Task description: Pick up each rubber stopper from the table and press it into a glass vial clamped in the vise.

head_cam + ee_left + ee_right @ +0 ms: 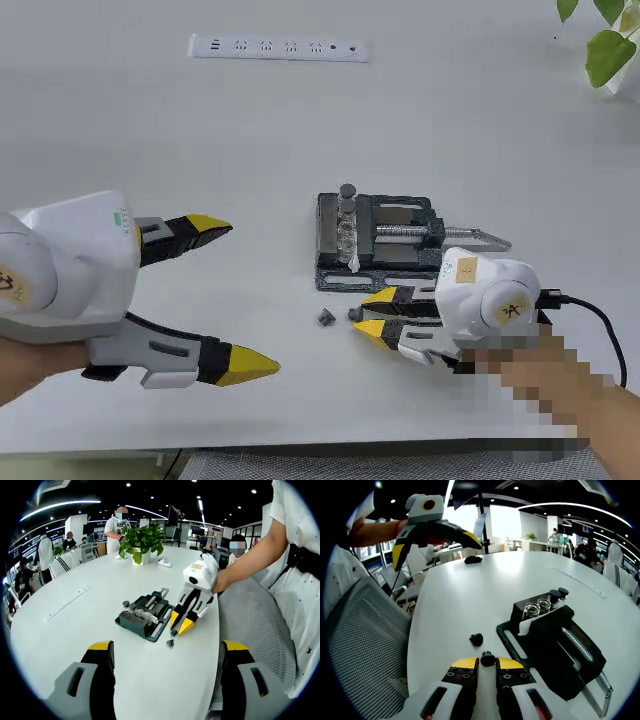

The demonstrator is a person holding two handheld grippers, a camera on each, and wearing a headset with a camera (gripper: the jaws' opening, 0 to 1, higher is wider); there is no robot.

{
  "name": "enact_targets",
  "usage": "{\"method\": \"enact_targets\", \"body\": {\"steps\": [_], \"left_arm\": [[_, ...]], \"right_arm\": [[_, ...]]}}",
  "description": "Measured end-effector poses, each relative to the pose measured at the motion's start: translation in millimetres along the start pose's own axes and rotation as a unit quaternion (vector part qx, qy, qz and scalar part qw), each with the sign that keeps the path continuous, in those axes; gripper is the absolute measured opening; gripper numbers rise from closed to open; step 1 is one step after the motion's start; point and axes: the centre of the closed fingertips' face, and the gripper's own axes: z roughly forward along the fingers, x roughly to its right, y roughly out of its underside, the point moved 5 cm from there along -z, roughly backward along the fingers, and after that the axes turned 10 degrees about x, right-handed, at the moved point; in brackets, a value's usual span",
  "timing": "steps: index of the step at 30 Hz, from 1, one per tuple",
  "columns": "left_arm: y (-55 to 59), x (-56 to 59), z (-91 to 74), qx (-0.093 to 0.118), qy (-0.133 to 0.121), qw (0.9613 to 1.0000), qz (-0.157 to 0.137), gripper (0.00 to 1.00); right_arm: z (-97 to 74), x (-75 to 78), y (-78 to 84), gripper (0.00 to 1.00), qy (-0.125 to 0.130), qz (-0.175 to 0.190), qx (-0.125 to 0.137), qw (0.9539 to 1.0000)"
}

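Right gripper [367,312], jaws narrowly apart, has a rubber stopper [487,658] directly ahead at its tips; second stopper [476,639] lies beyond. Left gripper [248,297] gapes wide, farther off.

No text or number can be read with certainty; a tan sticker [12,285] on the left gripper [248,297] bears a dark handwritten mark, too blurred to make out; a small green label [121,216] on the same casing is too small to read; a second tan sticker [467,268] and a third tan sticker [511,310] on the right gripper [360,312] carry equally illegible marks.
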Motion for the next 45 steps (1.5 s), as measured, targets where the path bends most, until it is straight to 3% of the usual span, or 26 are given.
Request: {"method": "enact_targets", "body": {"steps": [13, 24, 32, 39, 45], "left_arm": [[-1.0, 0.8, 1.3, 0.002, 0.004, 1.0, 0.001, 0.86], [-5.7, 1.3, 5.0, 0.008, 0.008, 0.9999, 0.006, 0.85], [-13.3, 6.2, 10.8, 0.017, 0.018, 0.9996, 0.012, 0.8], [-29.5, 7.5, 15.1, 0.035, 0.022, 0.9989, 0.022, 0.74], [-48.6, 5.3, 18.3, 0.072, 0.02, 0.9972, 0.008, 0.61]], "right_arm": [[-2.8, -1.9, -2.7, 0.07, 0.001, -0.003, 0.0, 1.0], [-17.0, -0.6, -18.6, 0.07, -0.001, -0.009, 0.014, 0.9999], [-34.5, -6.1, -46.8, 0.07, -0.02, -0.021, 0.041, 0.9987], [-57.9, -15.9, -88.8, 0.07, -0.05, -0.016, 0.098, 0.9938], [-74.6, -22.4, -119.6, 0.07, -0.062, -0.033, 0.123, 0.99]]}}
